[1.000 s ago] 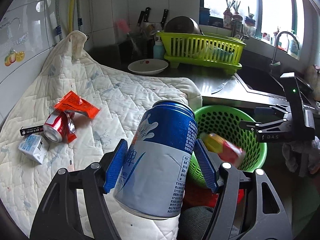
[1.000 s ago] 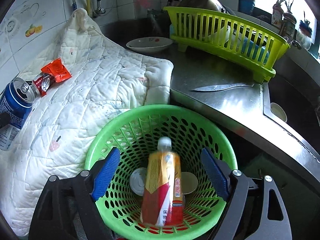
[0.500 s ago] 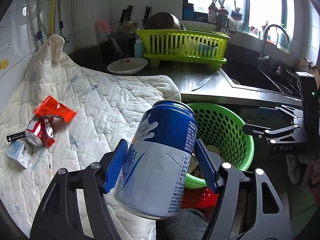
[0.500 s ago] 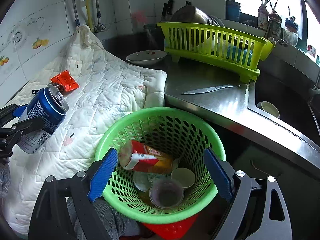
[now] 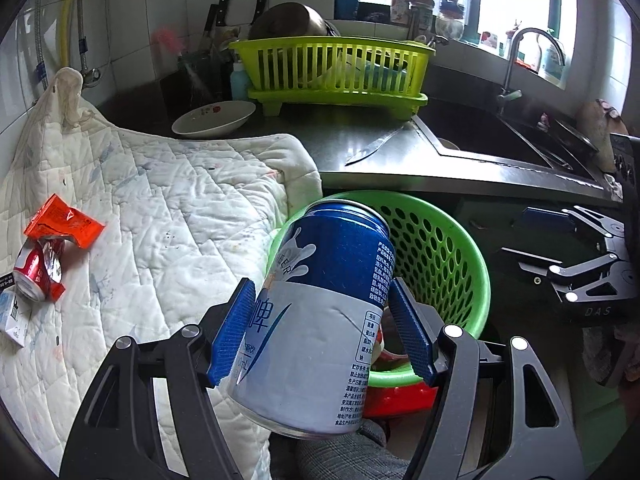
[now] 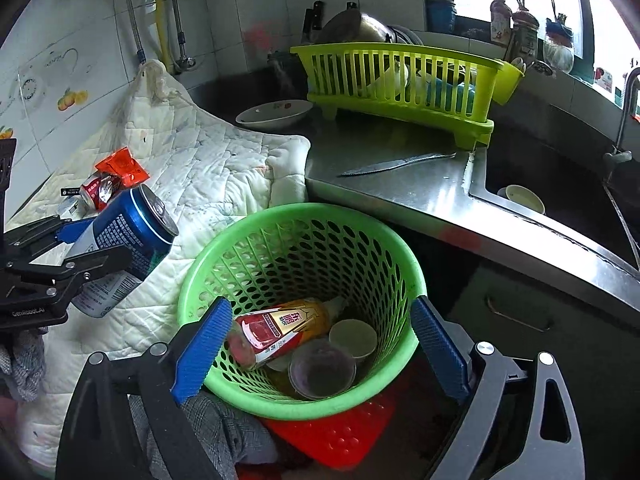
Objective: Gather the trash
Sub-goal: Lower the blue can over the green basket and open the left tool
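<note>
The left gripper point(image 5: 322, 336) holds a blue and silver drink can point(image 5: 320, 320) between its blue jaws, which press on both sides of it. The can is tilted and hangs over the near left rim of the green basket point(image 6: 408, 280), just past the edge of the white quilt point(image 5: 168, 208).

The right gripper point(image 6: 320, 344) has nothing in it. Its jaws stand wide and have just been opening, one on each side of the basket.

Inside the basket a red and gold bottle point(image 6: 280, 328) lies on its side next to a clear cup point(image 6: 322, 368) and a small pale cup point(image 6: 354, 338). There is open room above them.

Far left on the quilt lie a crushed red can point(image 5: 34, 276), an orange wrapper point(image 5: 64, 226) and a small white carton point(image 5: 14, 318). Nothing is around them.

A knife point(image 6: 396, 164) lies on the steel worktop point(image 6: 400, 196) past the basket, near the sink edge.
</note>
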